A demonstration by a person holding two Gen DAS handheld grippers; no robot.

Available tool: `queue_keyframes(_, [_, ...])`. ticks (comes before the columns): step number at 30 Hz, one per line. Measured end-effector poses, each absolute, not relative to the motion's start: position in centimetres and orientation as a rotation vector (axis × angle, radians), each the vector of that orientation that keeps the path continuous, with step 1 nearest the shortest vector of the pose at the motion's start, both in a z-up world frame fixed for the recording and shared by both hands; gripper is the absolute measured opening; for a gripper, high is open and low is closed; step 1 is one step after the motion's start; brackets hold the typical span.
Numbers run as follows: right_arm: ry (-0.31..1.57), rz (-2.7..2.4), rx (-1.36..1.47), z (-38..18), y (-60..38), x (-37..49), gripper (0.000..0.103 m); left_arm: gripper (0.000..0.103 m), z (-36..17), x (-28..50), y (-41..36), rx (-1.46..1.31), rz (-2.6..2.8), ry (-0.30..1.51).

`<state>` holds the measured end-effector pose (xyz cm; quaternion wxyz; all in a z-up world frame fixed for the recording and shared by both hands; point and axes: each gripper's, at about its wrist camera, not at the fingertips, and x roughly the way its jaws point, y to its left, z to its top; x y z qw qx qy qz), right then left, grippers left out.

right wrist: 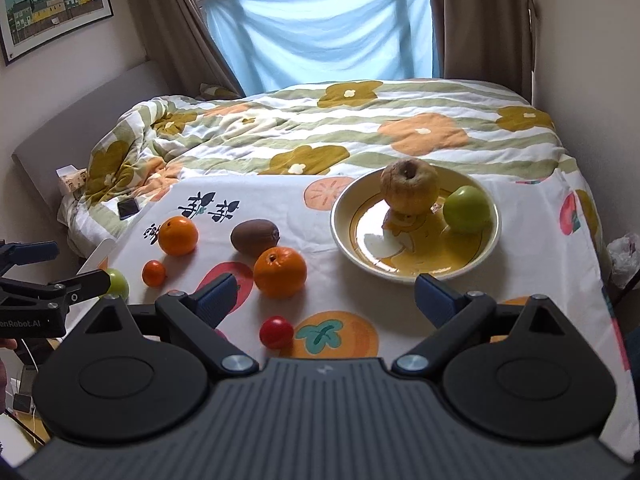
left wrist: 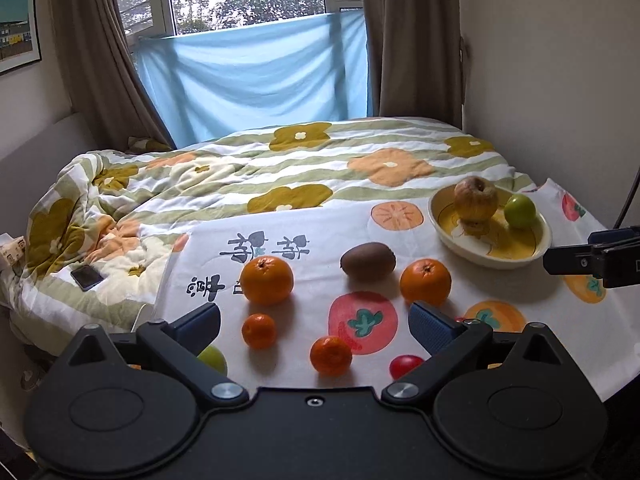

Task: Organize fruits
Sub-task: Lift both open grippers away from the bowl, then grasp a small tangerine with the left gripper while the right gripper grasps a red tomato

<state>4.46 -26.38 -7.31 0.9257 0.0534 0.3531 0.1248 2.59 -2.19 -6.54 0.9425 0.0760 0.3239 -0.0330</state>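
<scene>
A yellow bowl [left wrist: 532, 249] [right wrist: 346, 236] at the table's far right holds a wrinkled brown apple [left wrist: 476, 200] [right wrist: 409, 186] and a green fruit [left wrist: 519, 210] [right wrist: 466, 209]. On the cloth lie two large oranges [left wrist: 267, 281] [left wrist: 425, 282], a kiwi [left wrist: 368, 261] [right wrist: 255, 237], two small mandarins [left wrist: 259, 331] [left wrist: 331, 355], a red tomato [left wrist: 405, 365] [right wrist: 276, 332] and a green fruit [left wrist: 214, 358] [right wrist: 118, 283]. My left gripper [left wrist: 314, 322] is open and empty above the mandarins. My right gripper [right wrist: 324, 300] is open and empty, in front of the bowl.
The table has a white fruit-print cloth [left wrist: 304, 236] and stands against a bed with a flowered quilt [left wrist: 304, 160]. A phone [left wrist: 87, 277] lies on the quilt at left. Curtains and a blue sheet hang behind.
</scene>
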Motion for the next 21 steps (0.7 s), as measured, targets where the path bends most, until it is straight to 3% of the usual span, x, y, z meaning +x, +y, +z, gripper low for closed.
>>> queue_keyframes(8, [0.772,0.199,0.121,-10.3,-22.8,3.9,0.103,0.093,-10.8,4.2,-0.8,0.269,-0.179,0.725])
queue_keyframes(21, [0.823,0.062,0.113,-13.9,-20.2,4.5,0.103,0.059,-15.4,8.0,-1.3,0.359,-0.328,0.819])
